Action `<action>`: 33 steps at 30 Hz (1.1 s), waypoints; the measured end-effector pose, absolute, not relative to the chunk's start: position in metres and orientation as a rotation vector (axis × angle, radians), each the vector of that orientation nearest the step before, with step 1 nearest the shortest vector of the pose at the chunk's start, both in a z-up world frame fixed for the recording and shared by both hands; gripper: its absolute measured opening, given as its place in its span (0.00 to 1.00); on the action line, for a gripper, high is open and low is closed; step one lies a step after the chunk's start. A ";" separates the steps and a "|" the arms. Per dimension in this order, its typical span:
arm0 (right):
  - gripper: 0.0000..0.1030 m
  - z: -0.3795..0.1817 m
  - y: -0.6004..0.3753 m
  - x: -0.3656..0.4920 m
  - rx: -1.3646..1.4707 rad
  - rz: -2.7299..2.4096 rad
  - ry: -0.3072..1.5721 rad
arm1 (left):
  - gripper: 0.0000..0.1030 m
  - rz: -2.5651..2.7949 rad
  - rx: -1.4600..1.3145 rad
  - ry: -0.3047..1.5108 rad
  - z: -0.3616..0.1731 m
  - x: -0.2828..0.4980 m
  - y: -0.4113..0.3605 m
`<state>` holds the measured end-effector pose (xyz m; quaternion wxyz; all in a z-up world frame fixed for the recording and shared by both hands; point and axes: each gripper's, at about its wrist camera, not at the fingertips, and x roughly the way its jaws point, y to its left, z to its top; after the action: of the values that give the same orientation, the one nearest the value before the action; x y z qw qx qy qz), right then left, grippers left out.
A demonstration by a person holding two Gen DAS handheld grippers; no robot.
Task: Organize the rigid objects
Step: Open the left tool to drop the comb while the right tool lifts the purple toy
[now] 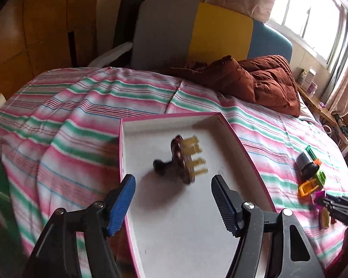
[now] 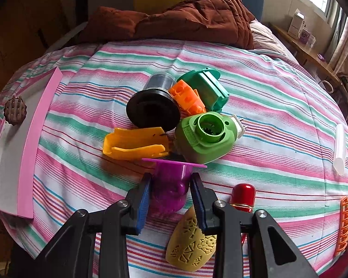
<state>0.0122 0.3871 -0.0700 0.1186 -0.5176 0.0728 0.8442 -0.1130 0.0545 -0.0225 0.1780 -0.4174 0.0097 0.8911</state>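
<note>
A pink-edged white box [image 1: 220, 120] lies on the striped bed. A brown brush with yellow pegs [image 1: 182, 159] is in it, blurred, just beyond my open, empty left gripper [image 1: 172, 185]. My right gripper [image 2: 170, 184] is shut on a purple cup [image 2: 171, 180], low over the bedspread. Beyond it lie a yellow plastic piece [image 2: 134, 143], a light green round-holed part [image 2: 204, 136], a black and clear funnel-shaped part [image 2: 153, 106], an orange piece [image 2: 188, 99] and a dark green part [image 2: 208, 85]. The box [image 2: 32, 139] and brush [image 2: 15, 110] show at far left.
A brown quilt [image 2: 185, 18] is bunched at the head of the bed. A yellow embossed oval [image 2: 192, 245] and a red capsule [image 2: 242, 197] lie under my right gripper. A white tube [image 2: 339, 148] and an orange lattice piece [image 2: 344, 224] lie at the right edge. A wooden shelf [image 2: 313, 55] runs under the window.
</note>
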 end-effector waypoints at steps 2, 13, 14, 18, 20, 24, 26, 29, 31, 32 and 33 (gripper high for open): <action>0.32 -0.067 0.384 0.013 -1.504 2.497 0.221 | 0.71 2.525 -1.165 0.060 -0.021 -0.095 0.056; 0.32 -0.056 0.370 0.016 -1.461 2.597 0.211 | 0.71 2.517 -1.129 0.170 -0.013 -0.032 0.079; 0.32 -0.055 0.370 0.017 -1.456 2.604 0.213 | 0.71 2.517 -1.125 0.172 -0.012 -0.030 0.081; 0.32 -0.051 0.365 0.020 -1.432 2.640 0.219 | 0.71 2.525 -1.097 0.190 -0.004 -0.025 0.083; 0.32 -0.050 0.362 0.021 -1.422 2.659 0.213 | 0.71 2.528 -1.091 0.189 -0.003 -0.023 0.082; 0.32 -0.048 0.355 0.022 -1.411 2.689 0.203 | 0.71 2.529 -1.094 0.182 -0.002 -0.021 0.078; 0.32 -0.047 0.353 0.023 -1.402 2.707 0.218 | 0.71 2.528 -1.097 0.181 -0.003 -0.020 0.077; 0.32 -0.045 0.350 0.024 -1.397 2.724 0.235 | 0.71 2.527 -1.103 0.179 -0.004 -0.019 0.075; 0.32 -0.045 0.346 0.024 -1.403 2.729 0.244 | 0.71 2.525 -1.106 0.176 -0.005 -0.018 0.074; 0.32 -0.045 0.344 0.024 -1.406 2.731 0.246 | 0.71 2.526 -1.108 0.174 -0.005 -0.018 0.073; 0.32 -0.044 0.341 0.024 -1.406 2.734 0.241 | 0.71 2.526 -1.110 0.171 -0.006 -0.018 0.072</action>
<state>0.0243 0.3411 -0.0440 0.0289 -0.4557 0.0782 0.8862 -0.0179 0.0725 -0.0059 0.1876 -0.3944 0.0608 0.8975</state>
